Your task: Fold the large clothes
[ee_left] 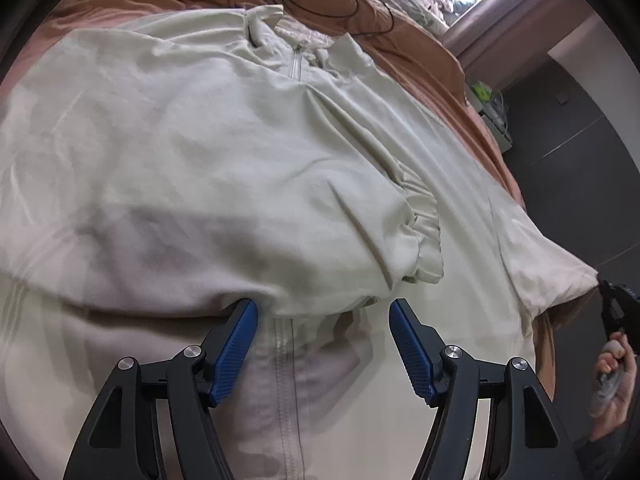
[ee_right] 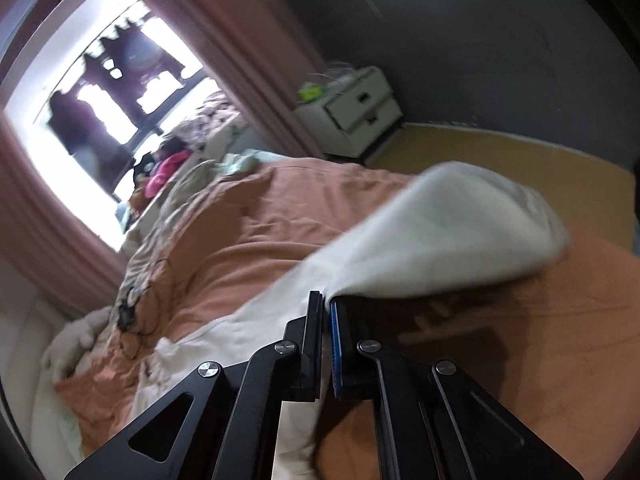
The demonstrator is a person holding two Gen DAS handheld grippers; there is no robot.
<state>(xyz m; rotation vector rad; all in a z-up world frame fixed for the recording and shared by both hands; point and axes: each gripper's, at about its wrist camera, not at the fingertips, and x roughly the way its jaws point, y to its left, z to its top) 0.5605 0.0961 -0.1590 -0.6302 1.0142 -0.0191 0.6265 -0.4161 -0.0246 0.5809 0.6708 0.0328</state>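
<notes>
Window glare blown out; right view motion-blurred; fisheye edges dark.

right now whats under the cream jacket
The cream jacket lies on an orange bedspread, which shows around its edges. Whatever sits beneath its middle is covered. The right tongs lift one corner.

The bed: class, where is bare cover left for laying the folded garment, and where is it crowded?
Free: bedspread between the cream garment and the far pillows. Crowded: the black cable near the collar, and clothes heaped by the window.
</notes>
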